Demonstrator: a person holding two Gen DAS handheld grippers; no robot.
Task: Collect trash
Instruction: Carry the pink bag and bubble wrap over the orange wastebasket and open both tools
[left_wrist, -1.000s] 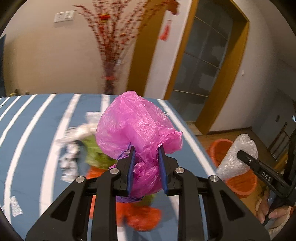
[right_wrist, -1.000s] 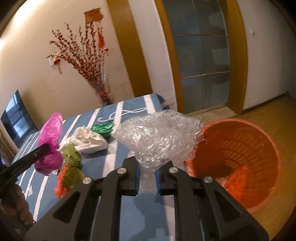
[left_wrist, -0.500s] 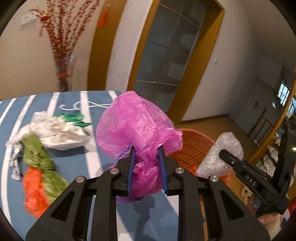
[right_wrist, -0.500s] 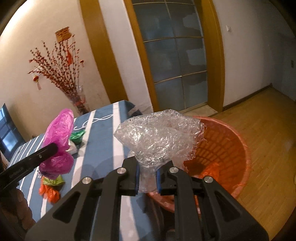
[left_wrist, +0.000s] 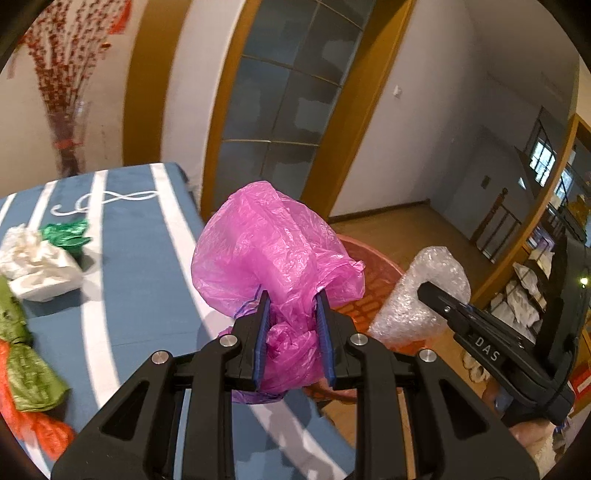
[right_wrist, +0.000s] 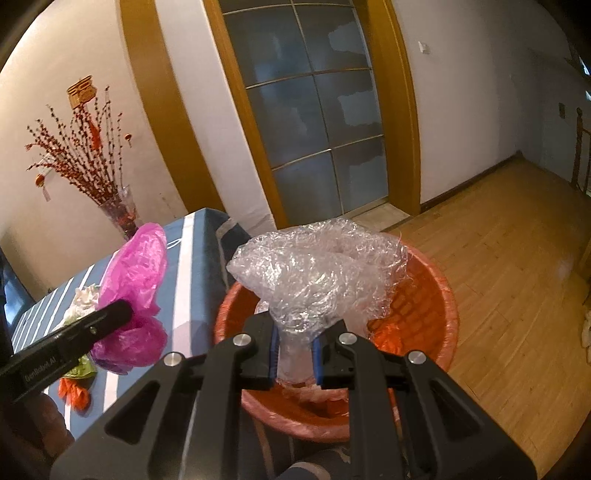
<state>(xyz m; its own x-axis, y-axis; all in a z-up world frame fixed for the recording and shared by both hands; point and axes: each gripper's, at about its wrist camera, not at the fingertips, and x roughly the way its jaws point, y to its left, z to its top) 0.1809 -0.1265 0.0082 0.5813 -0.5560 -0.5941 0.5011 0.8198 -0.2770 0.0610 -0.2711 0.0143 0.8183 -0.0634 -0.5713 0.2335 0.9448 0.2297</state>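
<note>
My left gripper (left_wrist: 291, 306) is shut on a crumpled pink plastic bag (left_wrist: 273, 251), held above the table's right edge near the orange basket (left_wrist: 373, 280). It also shows in the right wrist view (right_wrist: 136, 273). My right gripper (right_wrist: 295, 343) is shut on a wad of clear bubble wrap (right_wrist: 317, 269), held right over the orange basket (right_wrist: 424, 306) on the floor. The bubble wrap also shows in the left wrist view (left_wrist: 421, 291). The basket holds some orange trash (right_wrist: 388, 338).
A blue table with white stripes (left_wrist: 140, 266) carries a white wad (left_wrist: 37, 266), a green foil scrap (left_wrist: 66, 236), a green bag (left_wrist: 26, 358) and an orange bag (left_wrist: 33, 424). A vase of red branches (right_wrist: 118, 210) stands behind. Wooden floor (right_wrist: 517, 277) lies right of the basket.
Both grippers have swung right, away from the table's trash pile and towards the basket. The bubble wrap now hangs over the basket and the pink bag has reached the table edge.
</note>
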